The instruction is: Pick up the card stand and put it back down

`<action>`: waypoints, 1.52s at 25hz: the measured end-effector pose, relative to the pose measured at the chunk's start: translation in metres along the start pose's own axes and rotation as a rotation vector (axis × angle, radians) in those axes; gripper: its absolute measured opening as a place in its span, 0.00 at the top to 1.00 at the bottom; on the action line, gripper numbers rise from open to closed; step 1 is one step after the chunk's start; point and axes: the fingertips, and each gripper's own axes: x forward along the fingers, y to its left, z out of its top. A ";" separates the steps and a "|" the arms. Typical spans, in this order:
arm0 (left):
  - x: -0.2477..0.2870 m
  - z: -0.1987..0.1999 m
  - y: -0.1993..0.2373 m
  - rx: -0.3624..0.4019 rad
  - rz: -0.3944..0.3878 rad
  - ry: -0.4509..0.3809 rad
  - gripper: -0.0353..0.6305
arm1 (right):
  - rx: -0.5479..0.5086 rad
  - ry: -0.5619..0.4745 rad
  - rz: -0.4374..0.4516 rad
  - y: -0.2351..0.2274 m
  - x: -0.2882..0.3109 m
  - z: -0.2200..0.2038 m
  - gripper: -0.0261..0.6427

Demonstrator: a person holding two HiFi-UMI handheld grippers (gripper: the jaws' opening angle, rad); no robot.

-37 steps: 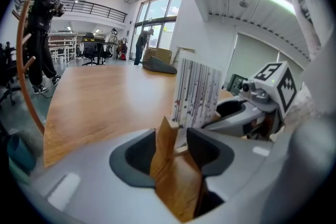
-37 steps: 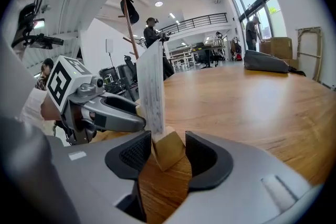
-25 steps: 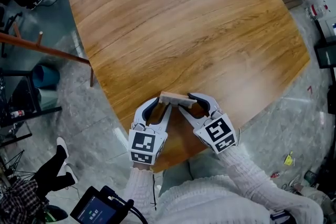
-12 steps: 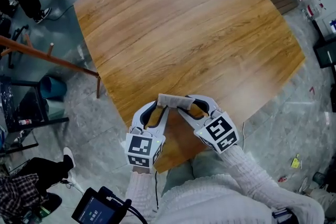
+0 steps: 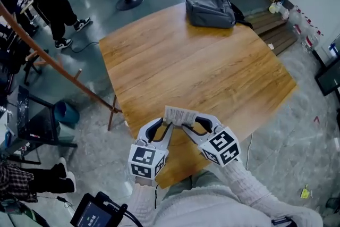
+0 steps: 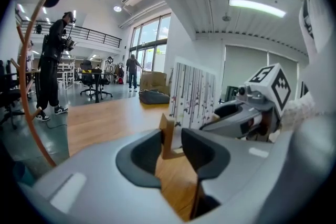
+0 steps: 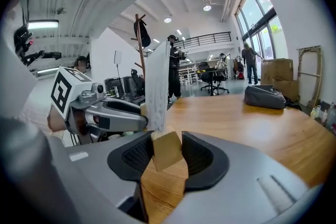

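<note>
Card stand (image 5: 179, 114), a wooden block bearing a streaked white card, clamped at each end by my left gripper (image 5: 166, 124), jaws just tightened, and right gripper (image 5: 186, 125), above the table (image 5: 212, 72) near its edge; grey bag (image 5: 210, 8) far behind.

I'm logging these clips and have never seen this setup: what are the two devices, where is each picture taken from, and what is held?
A person holds a handheld gripper in each hand. The head view looks down from their head; the other two views come from cameras on the grippers. The left gripper and right gripper each clamp one end of a wooden card stand carrying a printed card, above a wooden table. The left gripper's jaws have just been closing on its end. A grey backpack lies at the table's far end.
</note>
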 end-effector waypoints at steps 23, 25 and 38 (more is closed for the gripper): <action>-0.038 0.018 -0.018 -0.006 0.044 -0.083 0.77 | -0.080 -0.047 0.005 0.025 -0.031 0.020 0.72; -0.039 0.018 -0.018 -0.008 0.044 -0.081 0.77 | -0.074 -0.046 0.008 0.026 -0.031 0.019 0.72; -0.039 0.019 -0.019 -0.031 0.031 -0.093 0.77 | -0.077 -0.044 0.015 0.026 -0.033 0.021 0.72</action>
